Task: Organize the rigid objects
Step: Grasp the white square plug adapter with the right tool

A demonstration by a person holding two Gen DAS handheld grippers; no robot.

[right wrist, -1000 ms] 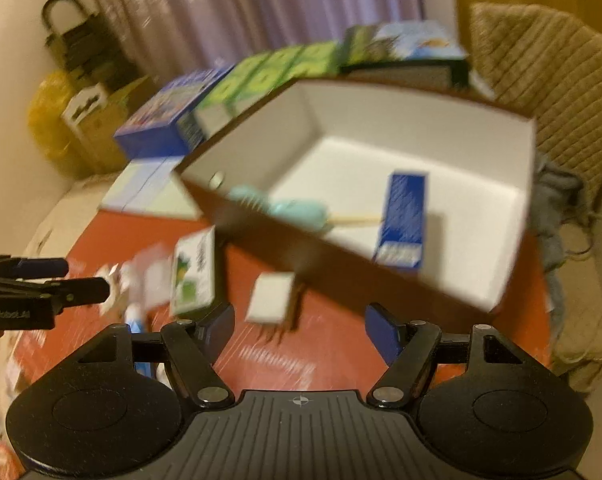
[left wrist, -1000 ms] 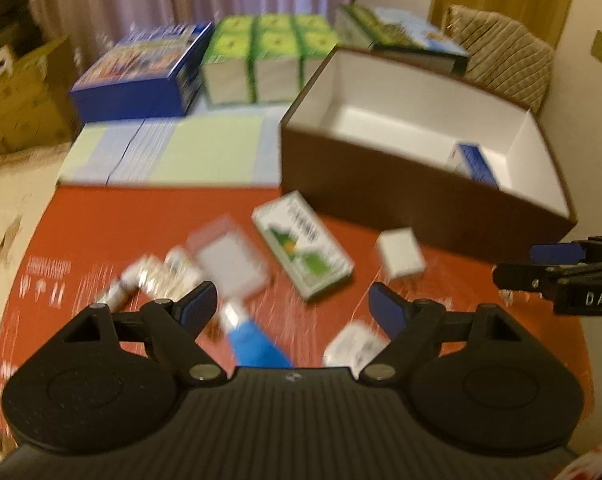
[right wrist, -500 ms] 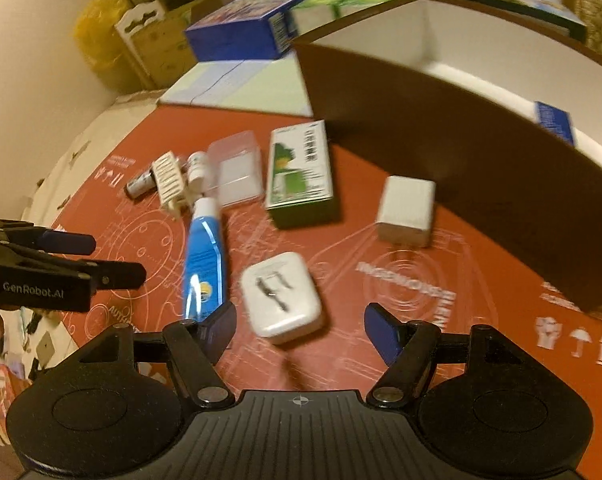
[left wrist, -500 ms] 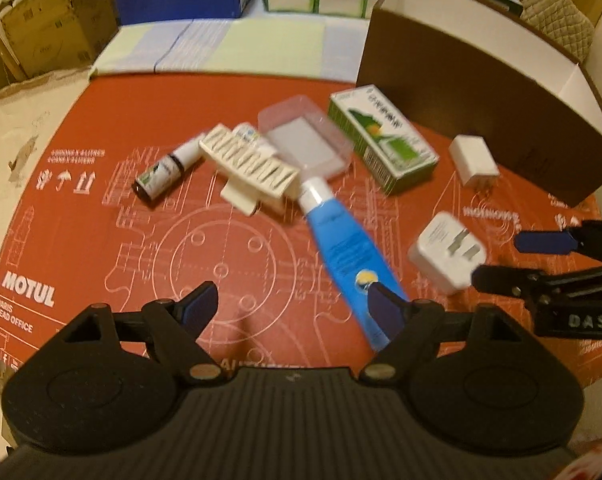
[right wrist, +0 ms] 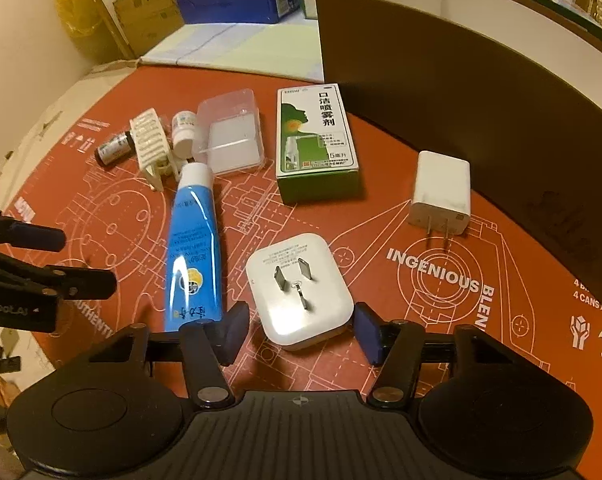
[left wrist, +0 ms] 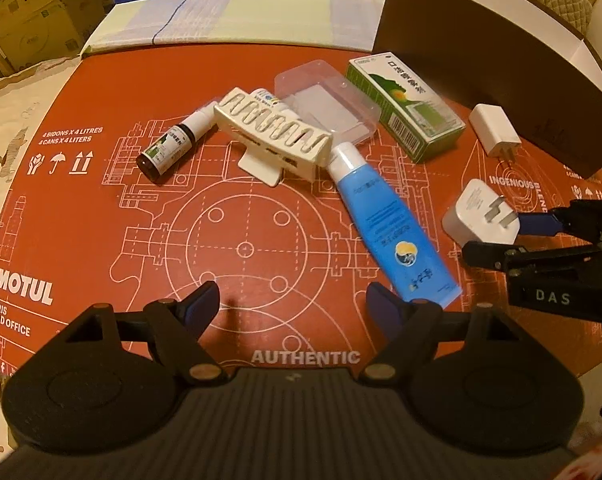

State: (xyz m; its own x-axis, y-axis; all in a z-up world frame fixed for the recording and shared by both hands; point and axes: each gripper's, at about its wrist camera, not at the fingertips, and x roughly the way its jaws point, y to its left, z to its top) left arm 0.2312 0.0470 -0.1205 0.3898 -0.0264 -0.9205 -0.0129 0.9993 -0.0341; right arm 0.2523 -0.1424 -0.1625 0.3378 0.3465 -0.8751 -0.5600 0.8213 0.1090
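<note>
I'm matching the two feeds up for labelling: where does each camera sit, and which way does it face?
Left wrist: on the left gripper, looking steeply down at the red mat; its fingers stand wide over bare mat, the blue tube by the right one.
Right wrist: on the right gripper, looking down at the rounded white plug, which lies between its closing fingers, not yet pressed.
Shared: tube, plug, green box, brown box; each view shows the other gripper at its edge.

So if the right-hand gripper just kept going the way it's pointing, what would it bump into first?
Probably the white plug adapter, prongs up on the red mat. It lies between the closing jaws, not yet pinched; depth is hard to judge.
</note>
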